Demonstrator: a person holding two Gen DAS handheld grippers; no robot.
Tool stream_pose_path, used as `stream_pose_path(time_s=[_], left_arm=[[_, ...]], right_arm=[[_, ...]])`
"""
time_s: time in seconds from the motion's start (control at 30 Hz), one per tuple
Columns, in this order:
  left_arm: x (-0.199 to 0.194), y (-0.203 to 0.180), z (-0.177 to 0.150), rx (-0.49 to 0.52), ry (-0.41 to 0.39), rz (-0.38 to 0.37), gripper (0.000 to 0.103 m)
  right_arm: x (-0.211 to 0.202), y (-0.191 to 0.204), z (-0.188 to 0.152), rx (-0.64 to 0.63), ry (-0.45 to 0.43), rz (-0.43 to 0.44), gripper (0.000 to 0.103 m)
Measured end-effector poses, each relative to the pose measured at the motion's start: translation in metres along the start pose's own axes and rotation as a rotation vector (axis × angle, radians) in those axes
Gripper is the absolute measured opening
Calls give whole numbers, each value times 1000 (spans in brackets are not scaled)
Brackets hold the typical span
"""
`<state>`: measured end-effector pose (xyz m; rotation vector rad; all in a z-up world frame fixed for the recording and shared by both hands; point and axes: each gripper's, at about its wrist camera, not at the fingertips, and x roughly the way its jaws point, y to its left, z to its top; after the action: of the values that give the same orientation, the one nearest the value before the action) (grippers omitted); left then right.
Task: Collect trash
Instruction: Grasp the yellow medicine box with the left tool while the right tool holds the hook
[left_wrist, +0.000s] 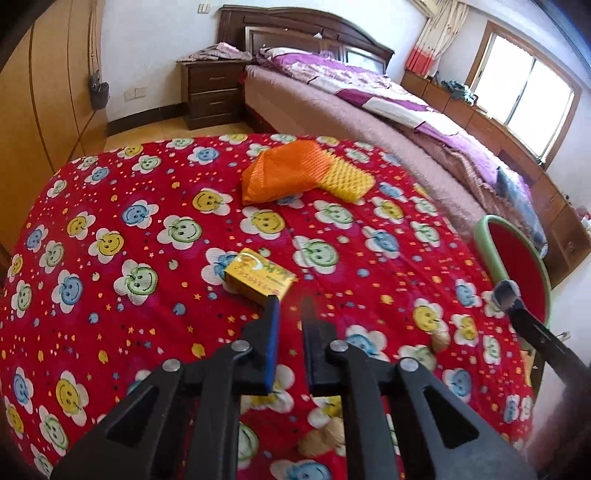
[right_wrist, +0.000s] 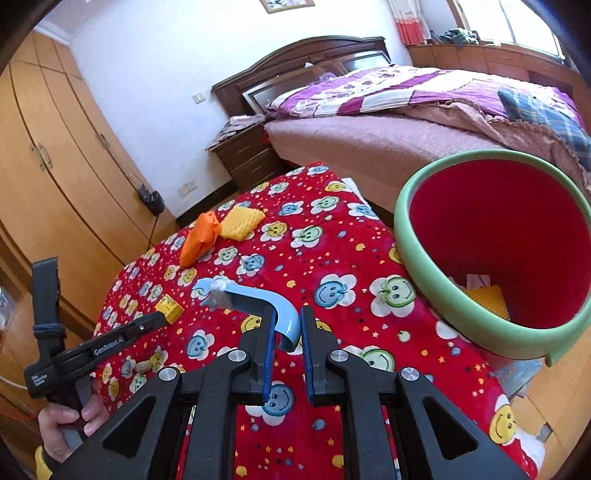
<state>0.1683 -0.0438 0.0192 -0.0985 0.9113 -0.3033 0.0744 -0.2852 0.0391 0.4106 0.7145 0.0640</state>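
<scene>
Blue plastic hook-shaped scrap (right_wrist: 258, 299) is clamped in the right gripper (right_wrist: 287, 326), held level over the surface (right_wrist: 332, 258), bin (right_wrist: 443, 314) just right. Left gripper (left_wrist: 288, 306), jaws parted, reaches low toward the yellow box (left_wrist: 258, 275).

Yellow box (left_wrist: 259, 277) just beyond left gripper (left_wrist: 290, 306)

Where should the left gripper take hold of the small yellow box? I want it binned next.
Across its two long side faces, coming from above: the yellow box lies flat on the tablecloth, and the left gripper is open at its near corner.
</scene>
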Motion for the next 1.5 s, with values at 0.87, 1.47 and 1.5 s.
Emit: stream_pose_path(time_s=[0.87, 1.47, 1.5], left_arm=[[-84, -32, -15, 23, -149, -157, 6], [-60, -5, 11, 5, -97, -14, 51], [-53, -5, 13, 17, -84, 8, 56]], right_arm=[[-56, -21, -4, 34, -87, 7, 13], [-60, -42, -8, 80, -91, 8, 13], [-59, -43, -8, 82, -90, 6, 13]])
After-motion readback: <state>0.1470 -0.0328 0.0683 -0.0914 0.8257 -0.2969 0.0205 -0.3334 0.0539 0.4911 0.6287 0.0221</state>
